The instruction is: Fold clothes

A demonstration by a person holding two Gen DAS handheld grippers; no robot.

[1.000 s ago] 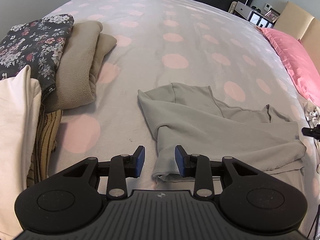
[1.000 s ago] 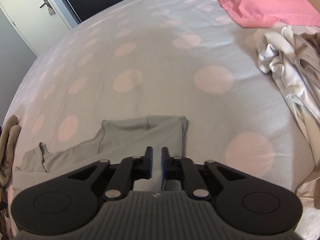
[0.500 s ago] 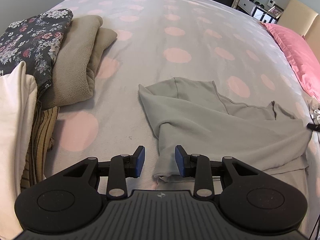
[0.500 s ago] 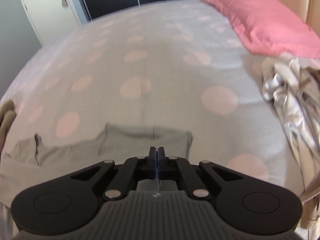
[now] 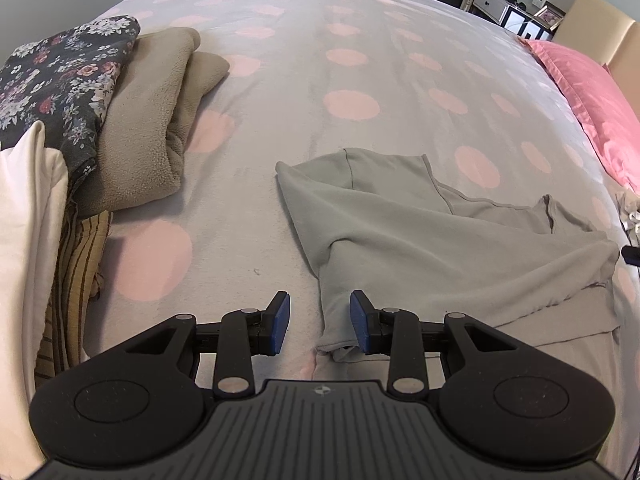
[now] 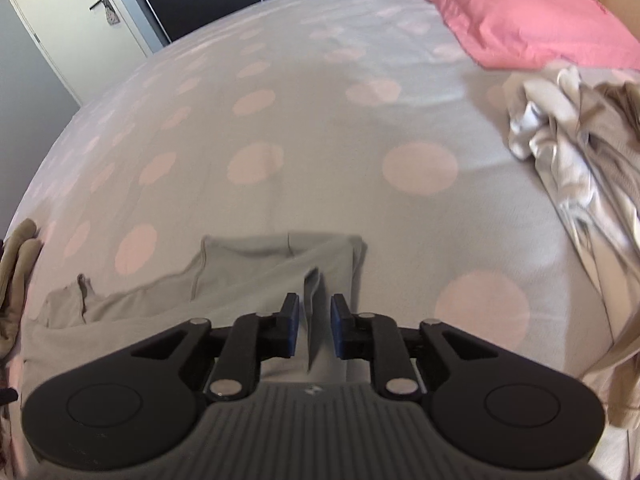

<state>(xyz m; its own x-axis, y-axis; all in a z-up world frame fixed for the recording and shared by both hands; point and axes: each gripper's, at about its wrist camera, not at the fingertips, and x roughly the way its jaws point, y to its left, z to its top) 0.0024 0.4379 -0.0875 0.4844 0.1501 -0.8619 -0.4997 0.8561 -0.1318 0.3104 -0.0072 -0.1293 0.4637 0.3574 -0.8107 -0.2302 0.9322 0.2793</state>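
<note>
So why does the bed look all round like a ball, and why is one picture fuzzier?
Both wrist views use a fisheye lens, so the flat spotted bedspread bulges and its edges curve. The left wrist view is sharp: the grey top shows clear seams. The right wrist view is softer, the crumpled clothes and pink pillow are smeared, probably by motion.

I see a pale grey bedspread (image 5: 360, 60) with pink polka dots, and a plain light grey garment (image 5: 420, 232) on it. Left stack: dark floral fabric (image 5: 60, 76) with red and white flowers, a beige fleece (image 5: 148, 120), a tan piece with dark stripes (image 5: 76, 264), white cloth (image 5: 28, 220). Pink pillow (image 6: 520, 12). Crumpled white and beige clothes (image 6: 576, 152). My gripper pads (image 5: 282, 322) are blue on black bodies.
</note>
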